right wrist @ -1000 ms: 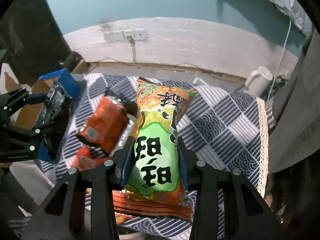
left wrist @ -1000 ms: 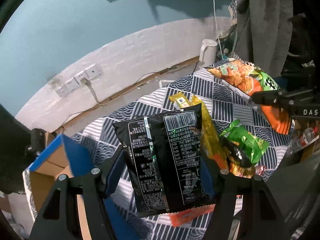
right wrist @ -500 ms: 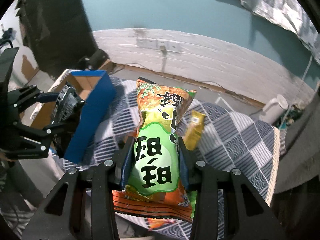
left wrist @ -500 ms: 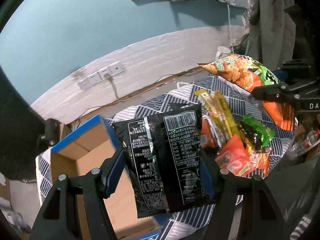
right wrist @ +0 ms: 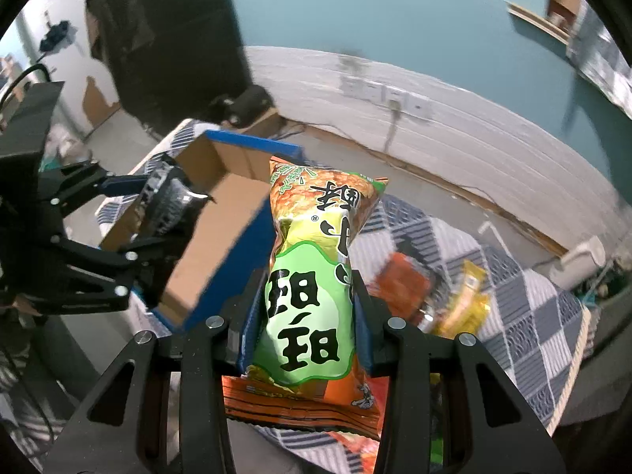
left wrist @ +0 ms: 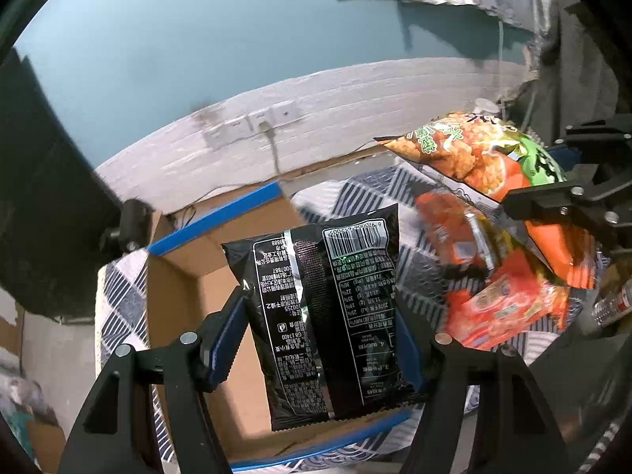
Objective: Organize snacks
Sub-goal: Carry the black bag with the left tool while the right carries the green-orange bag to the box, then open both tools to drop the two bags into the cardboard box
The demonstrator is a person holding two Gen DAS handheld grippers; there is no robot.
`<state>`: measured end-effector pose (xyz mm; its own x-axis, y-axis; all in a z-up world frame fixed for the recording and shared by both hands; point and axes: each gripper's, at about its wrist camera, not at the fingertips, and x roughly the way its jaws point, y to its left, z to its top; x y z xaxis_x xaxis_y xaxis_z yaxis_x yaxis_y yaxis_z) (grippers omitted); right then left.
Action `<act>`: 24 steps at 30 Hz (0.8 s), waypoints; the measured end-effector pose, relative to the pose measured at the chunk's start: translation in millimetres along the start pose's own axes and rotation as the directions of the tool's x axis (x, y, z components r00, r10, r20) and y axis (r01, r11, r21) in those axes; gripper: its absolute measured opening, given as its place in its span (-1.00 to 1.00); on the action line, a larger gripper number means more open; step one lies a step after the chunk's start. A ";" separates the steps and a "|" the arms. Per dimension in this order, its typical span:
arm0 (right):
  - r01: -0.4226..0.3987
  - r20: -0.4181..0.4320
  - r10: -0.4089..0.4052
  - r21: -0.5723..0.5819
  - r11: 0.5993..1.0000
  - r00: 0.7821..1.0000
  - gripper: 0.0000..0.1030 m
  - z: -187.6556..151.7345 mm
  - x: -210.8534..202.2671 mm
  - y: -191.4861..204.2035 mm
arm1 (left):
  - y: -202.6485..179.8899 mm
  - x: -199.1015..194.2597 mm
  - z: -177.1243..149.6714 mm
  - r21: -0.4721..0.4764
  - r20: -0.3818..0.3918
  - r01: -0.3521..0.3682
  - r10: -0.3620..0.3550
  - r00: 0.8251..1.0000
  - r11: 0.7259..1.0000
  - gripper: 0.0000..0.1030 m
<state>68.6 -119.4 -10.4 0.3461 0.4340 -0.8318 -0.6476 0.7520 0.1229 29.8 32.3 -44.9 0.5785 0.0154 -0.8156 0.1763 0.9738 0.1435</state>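
My left gripper (left wrist: 320,316) is shut on a black snack packet (left wrist: 324,312), held back side up over an open cardboard box (left wrist: 189,276) with blue edges. My right gripper (right wrist: 306,308) is shut on a green and orange snack bag (right wrist: 312,276), squeezed narrow at its middle. In the right wrist view the box (right wrist: 221,233) lies to the left, with the left gripper (right wrist: 158,217) and its black packet above it. In the left wrist view the right gripper (left wrist: 553,205) carries the same bag (left wrist: 474,154) at the upper right. Orange and yellow packets (left wrist: 497,308) lie on the checked cloth.
A blue and white checked cloth (right wrist: 525,316) covers the table. Wall sockets (left wrist: 252,122) with a plugged cable sit on the white lower wall. A white kettle (right wrist: 584,256) stands at the table's far right. A large dark object (right wrist: 170,39) stands behind the box.
Both grippers have swung left with their packets. The box has come under the black packet in the left wrist view, and beside the green bag in the right wrist view.
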 end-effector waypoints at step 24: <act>-0.114 -0.133 0.101 -0.097 0.989 0.986 -0.24 50.1 100.5 97.5 | 83.7 29.5 -49.8 -0.146 -0.087 -0.080 0.067 0.994 0.986 0.35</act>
<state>74.2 22.3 -54.9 0.1854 0.4378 -0.8797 -0.7455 0.6459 0.1644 22.0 125.6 -84.9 0.5178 0.1005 -0.8495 0.0113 0.9922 0.1243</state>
